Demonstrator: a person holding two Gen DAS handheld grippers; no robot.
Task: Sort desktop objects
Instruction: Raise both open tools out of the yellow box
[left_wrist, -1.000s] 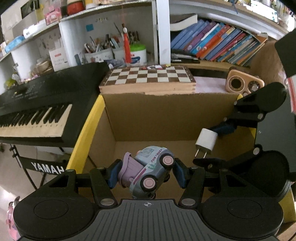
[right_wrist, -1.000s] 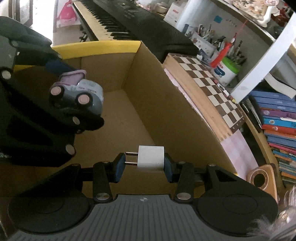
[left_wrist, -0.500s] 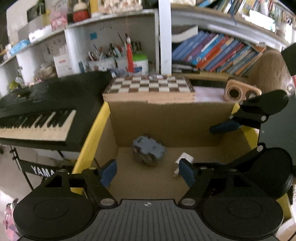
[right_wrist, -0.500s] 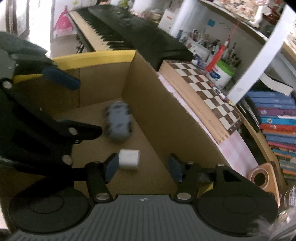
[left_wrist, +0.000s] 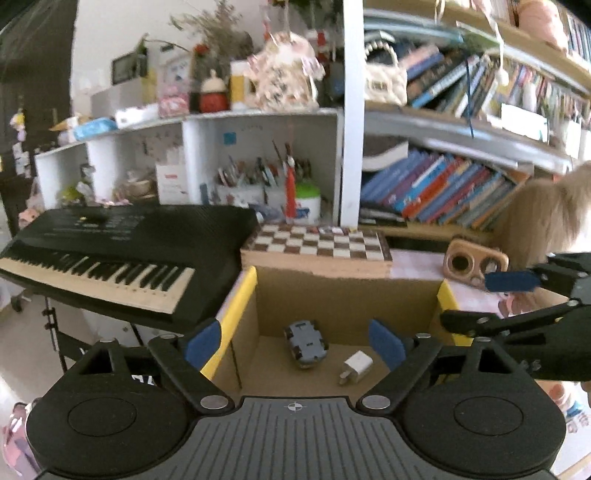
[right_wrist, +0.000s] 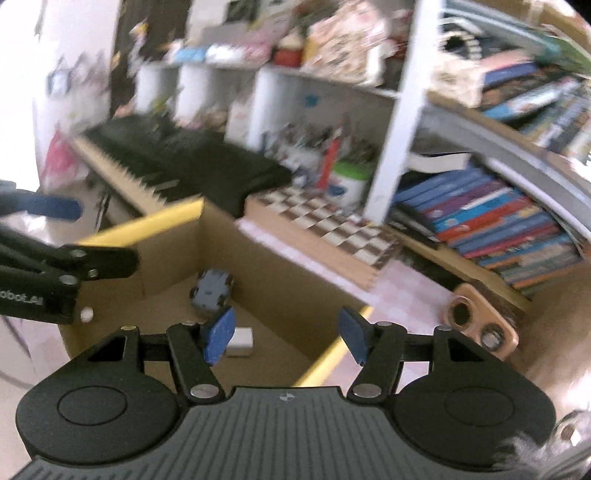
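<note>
A grey toy car (left_wrist: 306, 343) lies upside down on the floor of the cardboard box (left_wrist: 343, 295). A white plug adapter (left_wrist: 356, 372) lies beside it to the right. My left gripper (left_wrist: 295, 341) is open and empty, held above the box's near edge. My right gripper (right_wrist: 286, 334) is open and empty, above the box's right side. In the right wrist view the car (right_wrist: 212, 291) and the adapter (right_wrist: 240, 341) lie inside the box (right_wrist: 280, 291). The right gripper's fingers (left_wrist: 511, 281) show at the right of the left wrist view.
A black keyboard (left_wrist: 110, 254) stands left of the box. A chessboard (left_wrist: 317, 245) lies behind it. A wooden toy (left_wrist: 476, 262) sits at the right. Shelves with books (left_wrist: 443, 192) and pen cups (left_wrist: 258, 184) fill the back.
Both grippers opened and let go: the toy car and the adapter dropped into the box. Both grippers then rose and pulled back from the box.
</note>
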